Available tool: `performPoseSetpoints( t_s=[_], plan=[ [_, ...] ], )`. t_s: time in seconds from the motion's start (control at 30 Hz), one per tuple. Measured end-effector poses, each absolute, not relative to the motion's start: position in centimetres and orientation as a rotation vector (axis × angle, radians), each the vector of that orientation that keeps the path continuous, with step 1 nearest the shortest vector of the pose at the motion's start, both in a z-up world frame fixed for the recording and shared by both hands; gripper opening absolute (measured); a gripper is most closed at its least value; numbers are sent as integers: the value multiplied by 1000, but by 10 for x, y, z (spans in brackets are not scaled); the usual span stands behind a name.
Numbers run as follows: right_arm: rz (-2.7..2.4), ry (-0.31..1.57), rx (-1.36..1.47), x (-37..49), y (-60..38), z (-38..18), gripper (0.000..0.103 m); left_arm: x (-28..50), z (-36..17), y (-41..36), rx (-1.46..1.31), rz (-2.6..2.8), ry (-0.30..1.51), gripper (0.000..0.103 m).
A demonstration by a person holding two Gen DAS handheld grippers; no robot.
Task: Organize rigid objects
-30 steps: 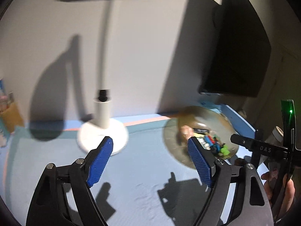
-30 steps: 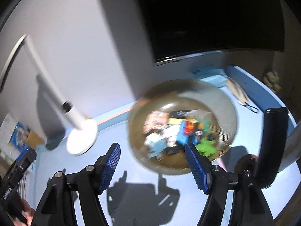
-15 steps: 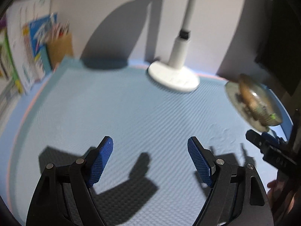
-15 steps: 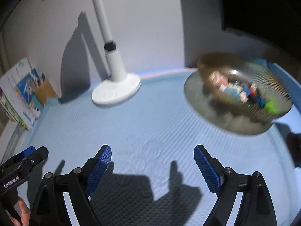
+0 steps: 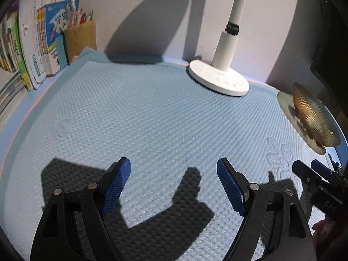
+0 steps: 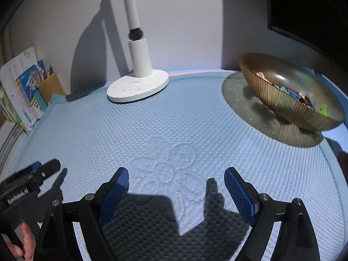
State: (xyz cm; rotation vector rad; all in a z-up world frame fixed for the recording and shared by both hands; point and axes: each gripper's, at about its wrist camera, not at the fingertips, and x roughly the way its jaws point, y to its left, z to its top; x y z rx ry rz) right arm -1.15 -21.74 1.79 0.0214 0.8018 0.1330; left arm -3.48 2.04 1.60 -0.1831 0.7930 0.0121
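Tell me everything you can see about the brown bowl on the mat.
The brown bowl looks like tinted, translucent glass with fine ribs on its outer wall. It is wide and shallow, stands upright at the far right of the blue mat, and holds small colourful pieces, blue and green among them. Neither tongs touch it.

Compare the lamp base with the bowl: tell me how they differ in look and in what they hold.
The lamp base is white, flat and opaque; the bowl is amber, ribbed, see-through and deep. The lamp base carries only its upright white pole; the bowl holds a jumble of small colourful pieces. The lamp base sits by the wall at the middle; the bowl sits further right. Both are round and rest on the blue textured mat.
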Motion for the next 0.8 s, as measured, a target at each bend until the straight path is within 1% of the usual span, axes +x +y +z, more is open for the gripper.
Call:
performPoseSetpoints(
  t_s=[0.33, 0.8],
  plan=[
    [142, 764, 7, -18, -215, 22, 88, -38, 19, 4, -99, 7, 761, 80],
    [137, 770, 12, -19, -213, 22, 88, -36, 17, 5, -103, 3, 775, 80]
  ],
)
